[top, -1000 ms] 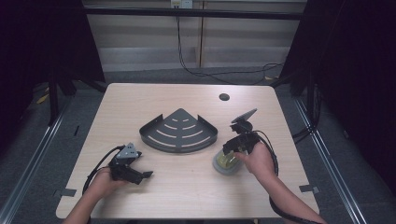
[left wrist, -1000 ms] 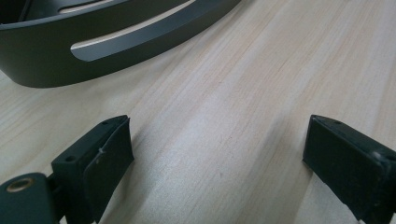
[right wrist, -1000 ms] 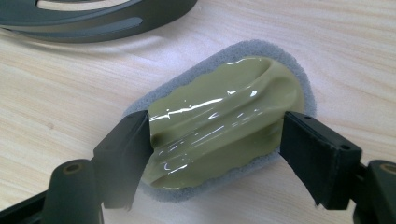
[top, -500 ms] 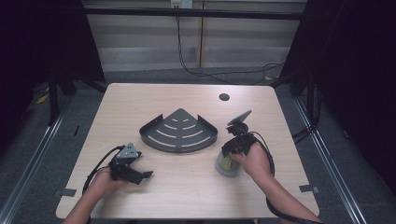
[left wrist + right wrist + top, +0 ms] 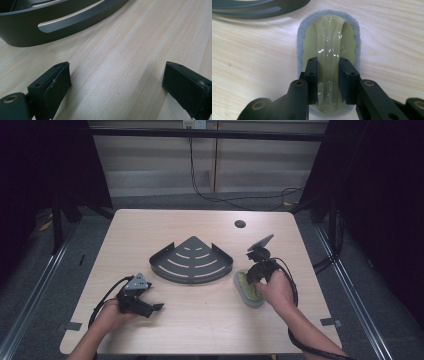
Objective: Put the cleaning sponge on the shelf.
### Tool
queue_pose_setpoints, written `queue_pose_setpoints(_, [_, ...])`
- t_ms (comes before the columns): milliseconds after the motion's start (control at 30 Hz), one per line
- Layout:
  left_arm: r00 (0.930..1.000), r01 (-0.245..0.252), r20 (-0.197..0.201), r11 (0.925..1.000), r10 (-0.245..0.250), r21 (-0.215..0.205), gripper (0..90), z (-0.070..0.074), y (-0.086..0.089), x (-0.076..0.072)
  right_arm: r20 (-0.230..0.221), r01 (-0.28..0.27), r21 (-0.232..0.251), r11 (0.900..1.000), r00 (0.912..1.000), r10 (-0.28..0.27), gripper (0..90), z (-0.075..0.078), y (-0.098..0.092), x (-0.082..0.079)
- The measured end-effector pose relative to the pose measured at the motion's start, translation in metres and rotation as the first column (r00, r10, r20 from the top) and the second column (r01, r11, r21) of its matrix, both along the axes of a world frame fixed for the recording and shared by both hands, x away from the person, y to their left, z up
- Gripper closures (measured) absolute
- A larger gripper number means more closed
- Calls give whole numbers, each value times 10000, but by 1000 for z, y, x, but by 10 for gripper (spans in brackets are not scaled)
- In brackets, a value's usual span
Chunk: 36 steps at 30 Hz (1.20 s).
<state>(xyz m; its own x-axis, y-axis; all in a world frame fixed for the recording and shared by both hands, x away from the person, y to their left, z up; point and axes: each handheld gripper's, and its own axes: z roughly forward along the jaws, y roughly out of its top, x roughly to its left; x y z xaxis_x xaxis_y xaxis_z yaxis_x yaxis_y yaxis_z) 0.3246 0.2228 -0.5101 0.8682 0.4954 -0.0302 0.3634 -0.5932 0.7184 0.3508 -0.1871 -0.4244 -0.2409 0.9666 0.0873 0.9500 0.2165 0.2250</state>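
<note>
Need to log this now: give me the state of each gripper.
Left gripper: open, holding nothing, above the table.
Right gripper: jaws just closed on the scrubber's yellow-green handle ridge.

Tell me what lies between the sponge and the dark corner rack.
Nothing visible: only bare wooden table separates the oval grey-edged yellow sponge, gripped at its ridge by the right gripper, from the dark slotted metal corner rack.

Lab rig, bare table [image 5: 200,320], black curtains [image 5: 380,195], floor rails [image 5: 30,290]
</note>
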Motion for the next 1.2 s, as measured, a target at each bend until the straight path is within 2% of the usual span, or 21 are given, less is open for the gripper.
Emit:
queue_pose_setpoints(100, [10000,-5,-23,10000,6,12,78,0,0,0,126,-83,-228,9997,9999,86,723,3,-1,0])
queue_pose_setpoints(267, [10000,-5,-21,10000,5,13,78,0,0,0,314,-96,-250,9996,9995,104,725,12,-4,-1])
queue_pose_setpoints(400, [10000,-32,6,10000,32,-41,78,0,0,0,482,-328,-414,9986,9982,348,725,28,-4,-1])
queue_pose_setpoints(500, [10000,-36,1,10000,36,-37,78,0,0,0,536,-462,-307,9985,9974,478,725,35,-3,0])
queue_pose_setpoints(633, [10000,-27,17,10000,27,-24,78,0,0,0,542,-959,-323,9949,9937,976,725,47,3,4])
queue_pose_setpoints(900, [10000,-24,5,10000,24,-15,78,0,0,0,386,-1330,-232,9908,9902,1339,725,63,14,16])
queue_pose_setpoints(967, [10000,-24,5,10000,24,-16,78,0,0,0,502,-1517,-245,9881,9870,1527,724,71,18,20])
queue_pose_setpoints(1200, [10000,9,-28,10000,-8,16,78,0,0,0,626,-1888,-164,9819,9799,1894,725,82,28,26])
